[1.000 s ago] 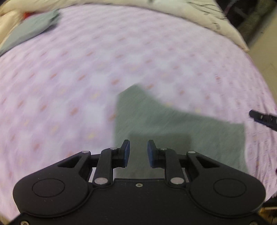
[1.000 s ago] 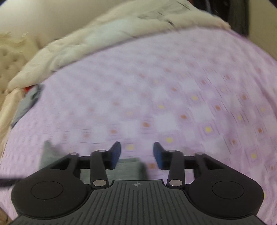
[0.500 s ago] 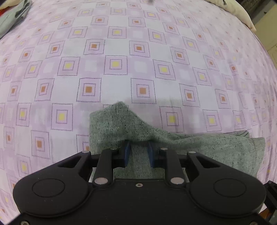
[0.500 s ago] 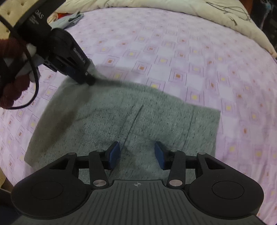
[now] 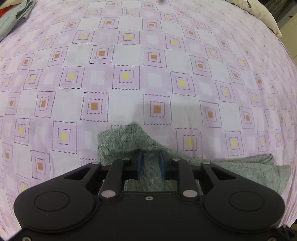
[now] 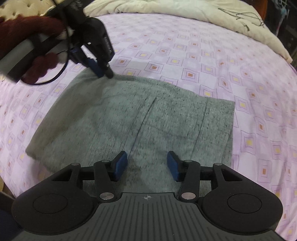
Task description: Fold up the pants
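Observation:
Grey speckled pants (image 6: 148, 115) lie folded into a flat rectangle on the purple patterned bed sheet (image 6: 185, 46). My left gripper (image 5: 150, 155) points steeply down onto the far left corner of the pants (image 5: 120, 140). Its blue pads stand a narrow gap apart, cloth shows between them and bunches around the tips, and they do not squeeze it. The right wrist view shows that left gripper (image 6: 103, 71) touching the same corner. My right gripper (image 6: 147, 159) hovers open over the near edge of the pants, with nothing between its fingers.
A cream quilt (image 6: 167, 9) is heaped along the far side of the bed. Other grey clothing (image 5: 13, 16) lies at the far left. A dark red sleeve (image 6: 27, 27) holds the left gripper. The sheet (image 5: 130, 55) stretches flat beyond the pants.
The left gripper dropped onto the pants corner, then held still. The right gripper swung round over the pants and moved closer, its jaws a little wider.

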`<state>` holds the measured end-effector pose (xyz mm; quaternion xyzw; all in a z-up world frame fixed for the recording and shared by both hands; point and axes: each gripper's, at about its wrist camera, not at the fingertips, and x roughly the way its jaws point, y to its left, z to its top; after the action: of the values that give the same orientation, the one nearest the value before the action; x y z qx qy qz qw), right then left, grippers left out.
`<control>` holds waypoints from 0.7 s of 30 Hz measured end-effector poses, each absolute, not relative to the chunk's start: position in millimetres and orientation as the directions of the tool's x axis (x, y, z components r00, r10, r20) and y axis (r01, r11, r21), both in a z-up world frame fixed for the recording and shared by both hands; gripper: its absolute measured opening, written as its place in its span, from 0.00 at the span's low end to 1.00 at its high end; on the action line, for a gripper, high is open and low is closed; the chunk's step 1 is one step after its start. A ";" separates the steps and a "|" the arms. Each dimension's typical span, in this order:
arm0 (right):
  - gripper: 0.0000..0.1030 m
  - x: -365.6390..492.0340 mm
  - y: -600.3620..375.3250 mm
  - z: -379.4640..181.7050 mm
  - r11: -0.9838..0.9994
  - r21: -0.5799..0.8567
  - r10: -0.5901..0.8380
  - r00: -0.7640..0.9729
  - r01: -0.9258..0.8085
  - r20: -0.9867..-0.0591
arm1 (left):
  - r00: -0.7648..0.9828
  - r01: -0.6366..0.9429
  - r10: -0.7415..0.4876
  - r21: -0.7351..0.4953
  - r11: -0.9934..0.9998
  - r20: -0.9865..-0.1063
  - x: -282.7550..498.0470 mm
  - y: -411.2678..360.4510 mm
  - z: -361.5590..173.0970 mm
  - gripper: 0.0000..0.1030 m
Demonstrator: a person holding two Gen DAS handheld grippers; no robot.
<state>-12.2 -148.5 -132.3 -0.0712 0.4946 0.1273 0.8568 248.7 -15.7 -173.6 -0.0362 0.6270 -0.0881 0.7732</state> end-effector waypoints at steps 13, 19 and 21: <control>0.56 -21.2 -231.7 -95.1 0.982 0.118 0.177 0.512 -0.146 -0.840 | 0.321 0.084 -0.253 -0.239 0.967 -0.913 143.5 36.2 -122.6 0.30; 0.67 8.8 -287.4 -117.7 0.924 0.383 0.333 0.471 0.011 -0.817 | 0.284 -0.017 -0.303 -0.321 0.947 -0.910 94.8 48.3 -132.5 0.48; 0.70 21.3 -295.7 -129.0 0.890 0.454 0.389 0.448 0.042 -0.805 | 0.262 -0.030 -0.333 -0.353 0.935 -0.906 95.7 47.3 -136.8 0.63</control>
<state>21.3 -295.7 -129.0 0.2096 0.5146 0.1052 0.8247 95.7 47.3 -136.8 -0.1516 0.5998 -0.0972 0.7797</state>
